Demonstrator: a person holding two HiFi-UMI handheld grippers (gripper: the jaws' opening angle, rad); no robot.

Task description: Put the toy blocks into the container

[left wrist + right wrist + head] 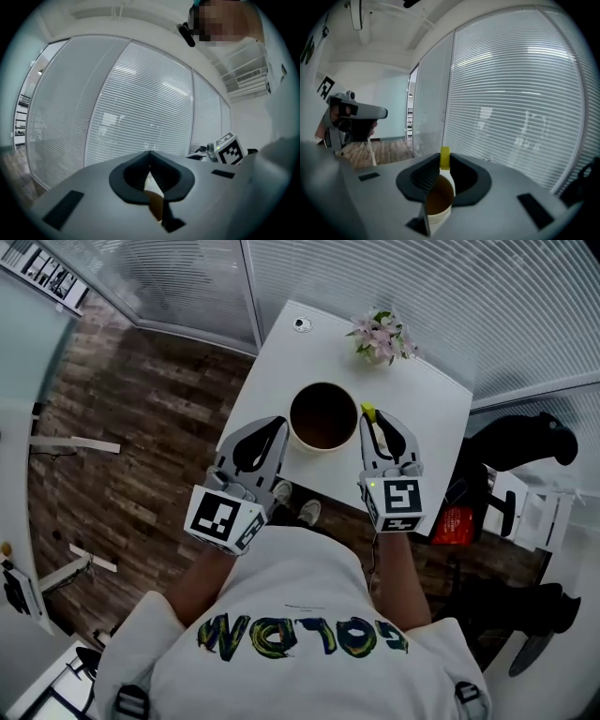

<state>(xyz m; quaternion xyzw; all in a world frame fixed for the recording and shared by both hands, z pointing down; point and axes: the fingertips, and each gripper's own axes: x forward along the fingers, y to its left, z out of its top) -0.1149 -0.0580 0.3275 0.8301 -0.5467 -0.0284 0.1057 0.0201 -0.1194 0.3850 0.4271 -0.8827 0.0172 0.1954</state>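
Note:
The round container (pixel 323 416), cream outside and brown inside, stands on the white table (pixel 427 413). My right gripper (pixel 368 414) is shut on a small yellow block (pixel 368 412) just right of the container's rim. In the right gripper view the yellow block (pixel 445 158) sticks up between the jaw tips of the right gripper (pixel 445 161), and the container (pixel 438 202) shows below through the gap. My left gripper (pixel 280 424) sits at the container's left side with its tips together and nothing between them. The left gripper (pixel 149 153) looks out at the blinds.
A small pot of pink flowers (pixel 381 337) stands at the table's far side, with a round fitting (pixel 301 324) at the far left corner. A black chair (pixel 525 442) and a red object (pixel 453 524) are to the right. Glass walls with blinds (pixel 403 277) lie beyond.

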